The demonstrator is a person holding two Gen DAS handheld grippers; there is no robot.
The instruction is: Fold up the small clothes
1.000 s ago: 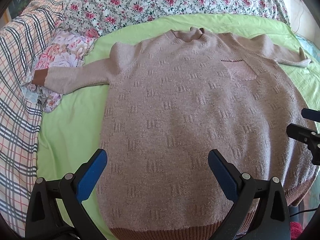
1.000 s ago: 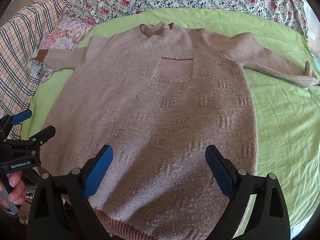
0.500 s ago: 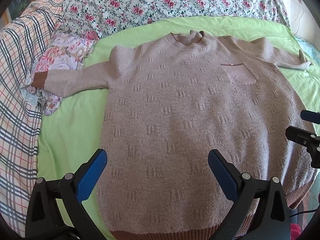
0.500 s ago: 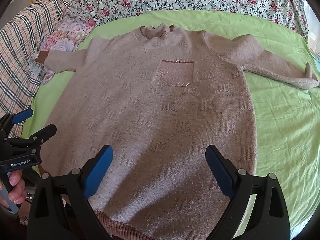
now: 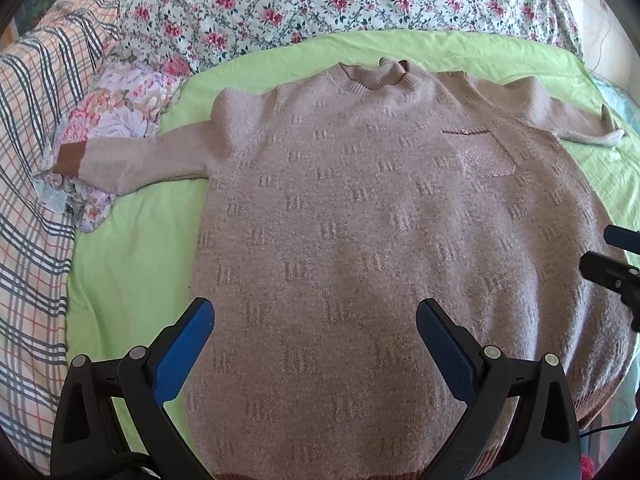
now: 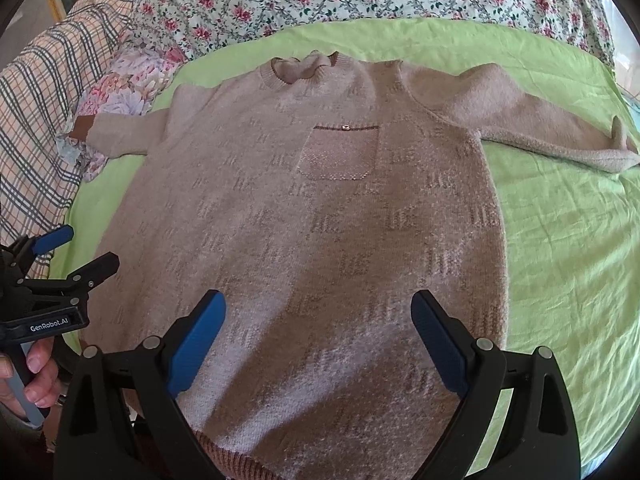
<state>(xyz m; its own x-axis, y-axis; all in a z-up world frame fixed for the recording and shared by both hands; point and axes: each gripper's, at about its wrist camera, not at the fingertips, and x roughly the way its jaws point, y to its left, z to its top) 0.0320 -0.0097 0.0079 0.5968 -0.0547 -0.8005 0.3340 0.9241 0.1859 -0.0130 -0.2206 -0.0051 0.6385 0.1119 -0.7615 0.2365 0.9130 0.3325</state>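
Observation:
A beige-pink knitted sweater [image 5: 360, 220] with a chest pocket [image 6: 340, 156] lies flat, front up, on a green sheet [image 5: 132, 248]; both sleeves are spread out to the sides. It also shows in the right wrist view [image 6: 320, 240]. My left gripper [image 5: 314, 320] is open and empty above the sweater's lower left part. My right gripper [image 6: 318, 316] is open and empty above the lower right part. Each gripper shows at the edge of the other's view: the left gripper [image 6: 76, 248] and the right gripper [image 5: 612, 256].
A floral quilt [image 5: 320, 4] lies behind the sheet. A plaid blanket [image 5: 28, 160] lies at the left, with a bunched floral cloth [image 5: 116, 112] under the left sleeve's brown cuff [image 5: 68, 156]. Bare green sheet [image 6: 560, 260] lies to the right.
Both grippers have drawn back slightly, so the sweater sits a little farther up in both views. Nothing was taken hold of.

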